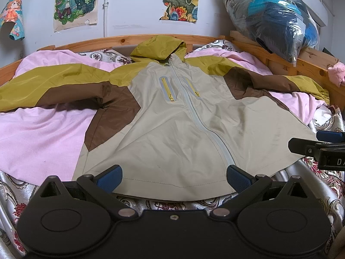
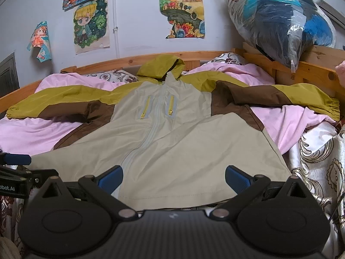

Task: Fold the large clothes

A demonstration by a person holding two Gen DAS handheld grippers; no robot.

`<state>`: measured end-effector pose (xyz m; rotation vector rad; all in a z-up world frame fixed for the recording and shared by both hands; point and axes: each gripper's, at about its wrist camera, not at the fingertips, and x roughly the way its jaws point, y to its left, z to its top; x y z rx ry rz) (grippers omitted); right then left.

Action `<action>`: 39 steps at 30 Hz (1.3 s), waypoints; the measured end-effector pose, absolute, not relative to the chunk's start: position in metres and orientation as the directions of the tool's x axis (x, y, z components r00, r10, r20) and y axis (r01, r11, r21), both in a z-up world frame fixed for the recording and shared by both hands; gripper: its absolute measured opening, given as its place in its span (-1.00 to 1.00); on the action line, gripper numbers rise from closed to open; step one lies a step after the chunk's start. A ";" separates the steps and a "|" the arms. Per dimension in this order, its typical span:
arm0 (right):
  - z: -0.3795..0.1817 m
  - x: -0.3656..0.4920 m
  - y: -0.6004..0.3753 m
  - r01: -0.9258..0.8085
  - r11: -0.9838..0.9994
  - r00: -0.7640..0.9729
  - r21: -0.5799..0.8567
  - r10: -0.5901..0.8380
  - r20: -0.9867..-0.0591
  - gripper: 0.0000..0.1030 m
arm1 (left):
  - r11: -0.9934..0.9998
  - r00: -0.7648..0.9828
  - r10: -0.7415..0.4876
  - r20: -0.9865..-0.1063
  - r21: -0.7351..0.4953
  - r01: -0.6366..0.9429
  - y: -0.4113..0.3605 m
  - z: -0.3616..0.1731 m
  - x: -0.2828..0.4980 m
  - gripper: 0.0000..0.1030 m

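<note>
Jacket point(image 1: 183, 129) lies spread flat, hem just ahead of left tongs point(image 1: 174, 178) and right tongs point(image 2: 174, 178), both wide open, empty.

We see cartoon drawings point(image 1: 75, 2) at the top left, a pink sheet point(image 1: 38, 138) lower left, and a plastic bag point(image 1: 273, 15) top right.

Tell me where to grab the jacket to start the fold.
Grip the sleeve cuffs, one per gripper. The jacket lies flat, front up, zipped, sleeves spread wide. The right gripper takes the right cuff from the outer side, the left gripper the left cuff. Both are open.
</note>
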<state>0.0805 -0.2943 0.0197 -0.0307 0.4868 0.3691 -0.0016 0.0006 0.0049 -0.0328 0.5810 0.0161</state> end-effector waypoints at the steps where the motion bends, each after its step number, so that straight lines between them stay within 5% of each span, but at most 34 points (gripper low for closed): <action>1: 0.020 0.080 -0.294 -0.353 0.934 0.819 0.059 0.339 -0.463 1.00 | 0.999 0.835 0.005 -0.550 -0.027 -0.024 0.004 0.008 -0.002 0.99; 19: 0.073 0.144 -0.342 -0.209 0.973 0.878 0.097 0.230 -0.421 1.00 | 0.993 0.812 0.074 -0.578 0.114 -0.009 -0.016 0.050 0.082 0.99; 30: 0.066 0.240 -0.442 0.201 0.967 0.893 0.154 -0.116 -0.435 1.00 | 0.998 0.785 0.050 -0.618 0.057 -0.018 -0.029 0.075 0.174 0.99; 39: 0.032 0.278 -0.514 0.440 0.808 0.859 0.393 -0.250 -0.447 1.00 | 0.999 0.745 0.030 -0.666 -0.003 -0.043 -0.019 0.045 0.214 0.99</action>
